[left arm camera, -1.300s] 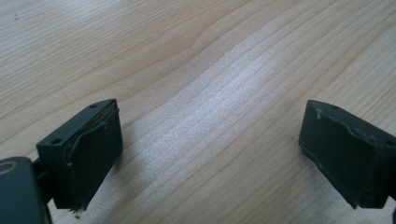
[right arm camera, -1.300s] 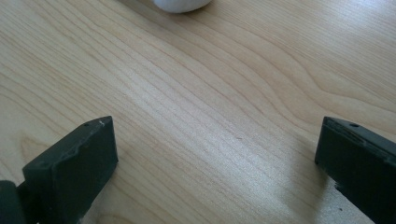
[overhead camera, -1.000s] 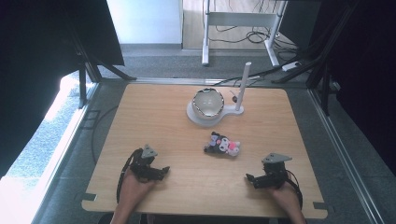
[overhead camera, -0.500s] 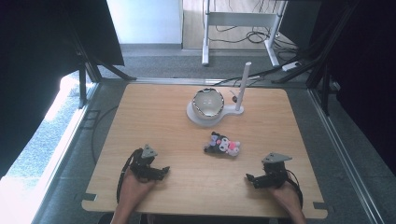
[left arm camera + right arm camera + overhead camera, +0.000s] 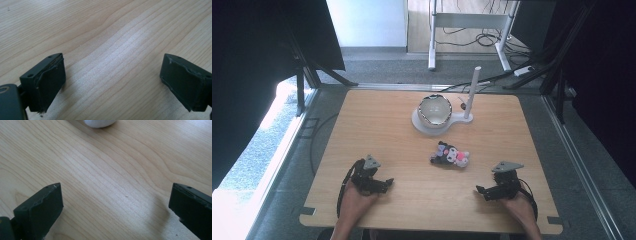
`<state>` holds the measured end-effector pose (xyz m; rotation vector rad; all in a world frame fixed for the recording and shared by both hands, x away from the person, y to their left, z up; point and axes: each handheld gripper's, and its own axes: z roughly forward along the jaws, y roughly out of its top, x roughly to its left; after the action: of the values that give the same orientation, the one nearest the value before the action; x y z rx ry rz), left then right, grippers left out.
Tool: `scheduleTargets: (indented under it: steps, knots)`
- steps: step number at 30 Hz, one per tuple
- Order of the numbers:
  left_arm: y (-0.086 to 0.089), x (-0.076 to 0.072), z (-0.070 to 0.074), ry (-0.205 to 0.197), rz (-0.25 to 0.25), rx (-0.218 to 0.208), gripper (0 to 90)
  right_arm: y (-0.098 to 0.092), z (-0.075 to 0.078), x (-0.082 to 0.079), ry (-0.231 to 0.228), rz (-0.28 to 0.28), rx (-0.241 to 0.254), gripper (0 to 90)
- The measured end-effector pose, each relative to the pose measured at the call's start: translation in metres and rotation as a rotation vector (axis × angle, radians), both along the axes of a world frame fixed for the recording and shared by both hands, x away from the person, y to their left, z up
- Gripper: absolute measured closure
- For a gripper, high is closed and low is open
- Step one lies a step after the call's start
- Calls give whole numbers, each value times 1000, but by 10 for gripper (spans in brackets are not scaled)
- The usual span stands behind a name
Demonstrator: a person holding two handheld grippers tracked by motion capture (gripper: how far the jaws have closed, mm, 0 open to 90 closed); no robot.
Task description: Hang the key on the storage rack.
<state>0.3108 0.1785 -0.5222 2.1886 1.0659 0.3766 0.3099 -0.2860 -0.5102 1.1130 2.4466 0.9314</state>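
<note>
Blurring hides what the small pink, white and dark toy (image 5: pixel 450 155) really is; it lies right of the high view's centre, between and above both grippers. Above it, a bowl (image 5: pixel 435 110) sits on a white base; its contents are unclear. Left gripper (image 5: pixel 384 183) and right gripper (image 5: pixel 482 191), at lower left and lower right, are spread wide, holding nothing.

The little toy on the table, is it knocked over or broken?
The small black, white and pink plush toy lies on its side on the wooden table, apart from the white bowl on its stand. It is too small to tell any damage. Nothing else looks odd.
</note>
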Motion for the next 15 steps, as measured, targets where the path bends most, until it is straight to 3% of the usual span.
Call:
scheduleTargets:
  steps: [15]
  knots:
    - [0, 0, 0, 0, 0, 0, 62, 3, 15, 8, 7, 40, -37, 0]
